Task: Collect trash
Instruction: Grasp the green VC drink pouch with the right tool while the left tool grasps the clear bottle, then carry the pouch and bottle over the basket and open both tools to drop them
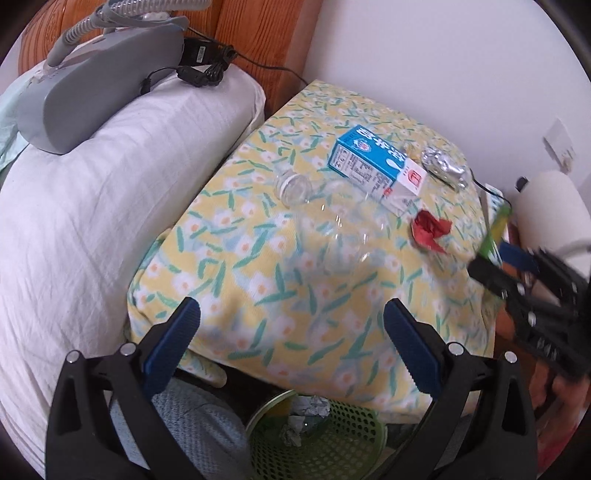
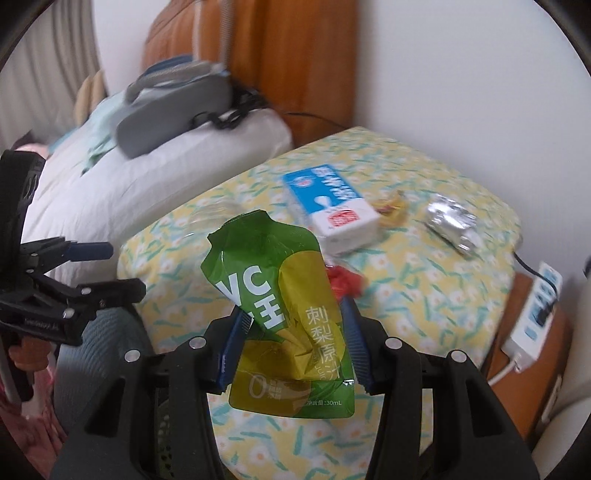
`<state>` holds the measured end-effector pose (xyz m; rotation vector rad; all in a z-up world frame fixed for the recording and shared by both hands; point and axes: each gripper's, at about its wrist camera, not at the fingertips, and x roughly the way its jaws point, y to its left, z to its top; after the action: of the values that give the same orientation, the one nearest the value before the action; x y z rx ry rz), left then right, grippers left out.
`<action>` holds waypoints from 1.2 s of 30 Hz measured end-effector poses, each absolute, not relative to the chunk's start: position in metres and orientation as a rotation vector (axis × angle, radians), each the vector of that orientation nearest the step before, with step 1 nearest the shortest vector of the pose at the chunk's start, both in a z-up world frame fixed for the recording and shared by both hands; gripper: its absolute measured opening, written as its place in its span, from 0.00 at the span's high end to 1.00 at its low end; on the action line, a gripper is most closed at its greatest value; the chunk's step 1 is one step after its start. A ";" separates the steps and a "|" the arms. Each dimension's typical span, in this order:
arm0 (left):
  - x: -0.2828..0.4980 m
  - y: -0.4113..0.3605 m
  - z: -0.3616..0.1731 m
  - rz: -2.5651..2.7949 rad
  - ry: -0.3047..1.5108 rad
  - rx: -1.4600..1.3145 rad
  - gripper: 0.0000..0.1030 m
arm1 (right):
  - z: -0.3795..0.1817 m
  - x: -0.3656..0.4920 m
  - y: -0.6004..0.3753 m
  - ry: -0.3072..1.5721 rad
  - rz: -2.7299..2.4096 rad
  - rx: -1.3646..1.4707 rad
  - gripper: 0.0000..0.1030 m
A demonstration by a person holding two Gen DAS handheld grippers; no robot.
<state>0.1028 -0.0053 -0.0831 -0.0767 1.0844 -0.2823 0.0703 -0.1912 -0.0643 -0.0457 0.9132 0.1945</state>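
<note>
While pinched upright, green juice pouch point(image 2: 291, 317), creased, glossy, empty-looking.

Floral-clothed table point(image 1: 295, 295): milk carton point(image 1: 376, 166), foil point(image 1: 443, 164).

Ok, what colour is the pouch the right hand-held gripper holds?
Green and yellow pouch, white lettering; clearest in the right wrist view.

White wall point(image 1: 424, 55) behind; wooden headboard point(image 1: 258, 33) at the back left. Bed with a white pillow point(image 1: 92, 203), just beside a small table under a yellow floral cloth point(image 1: 295, 295). White power strip point(image 2: 532, 317) on a wooden surface right of the table; wall socket point(image 1: 559, 142) above.
</note>
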 end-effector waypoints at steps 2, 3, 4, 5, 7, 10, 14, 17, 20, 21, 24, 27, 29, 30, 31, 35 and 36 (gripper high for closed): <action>0.118 -0.016 -0.079 -0.271 1.122 -0.110 0.08 | -0.063 0.066 -0.199 0.902 0.165 -0.009 0.51; 0.123 -0.018 -0.078 -0.275 1.134 -0.128 0.08 | -0.064 0.065 -0.203 0.900 0.165 0.004 0.52; 0.131 -0.024 -0.075 -0.276 1.153 -0.156 0.08 | -0.064 0.063 -0.209 0.893 0.163 0.027 0.52; 0.136 -0.027 -0.073 -0.276 1.160 -0.173 0.08 | -0.064 0.061 -0.213 0.884 0.162 0.044 0.52; 0.148 -0.035 -0.068 -0.266 1.176 -0.199 0.08 | -0.065 0.059 -0.217 0.876 0.157 0.068 0.52; 0.167 -0.046 -0.064 -0.210 1.203 -0.211 0.08 | -0.066 0.054 -0.223 0.861 0.167 0.111 0.51; 0.185 -0.052 -0.075 -0.128 1.278 -0.247 0.08 | -0.071 0.053 -0.228 0.855 0.166 0.132 0.52; 0.194 -0.055 -0.088 -0.084 1.323 -0.269 0.08 | -0.075 0.054 -0.230 0.856 0.167 0.148 0.52; 0.199 -0.059 -0.100 -0.067 1.345 -0.267 0.14 | -0.079 0.054 -0.231 0.864 0.160 0.160 0.51; 0.200 -0.060 -0.102 -0.066 1.349 -0.268 0.22 | -0.080 0.053 -0.231 0.867 0.162 0.164 0.51; 0.202 -0.060 -0.109 -0.061 1.358 -0.279 0.32 | -0.083 0.051 -0.232 0.873 0.163 0.169 0.51; 0.201 -0.061 -0.106 -0.067 1.338 -0.260 0.32 | -0.086 0.049 -0.231 0.879 0.166 0.178 0.51; 0.200 -0.060 -0.105 -0.079 1.329 -0.249 0.33 | -0.088 0.048 -0.230 0.882 0.166 0.181 0.51; 0.199 -0.059 -0.104 -0.088 1.322 -0.239 0.33 | -0.088 0.048 -0.230 0.882 0.166 0.182 0.51; 0.197 -0.058 -0.103 -0.096 1.311 -0.230 0.33 | -0.089 0.047 -0.229 0.885 0.167 0.181 0.51; 0.187 -0.054 -0.098 -0.125 1.265 -0.193 0.33 | -0.089 0.043 -0.227 0.888 0.160 0.177 0.51; 0.182 -0.052 -0.096 -0.137 1.252 -0.183 0.33 | -0.088 0.042 -0.226 0.888 0.157 0.177 0.51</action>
<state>0.1820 -0.0521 -0.0963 -0.1830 1.2516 -0.1368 0.0419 -0.2264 -0.0883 0.1774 0.8883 0.1567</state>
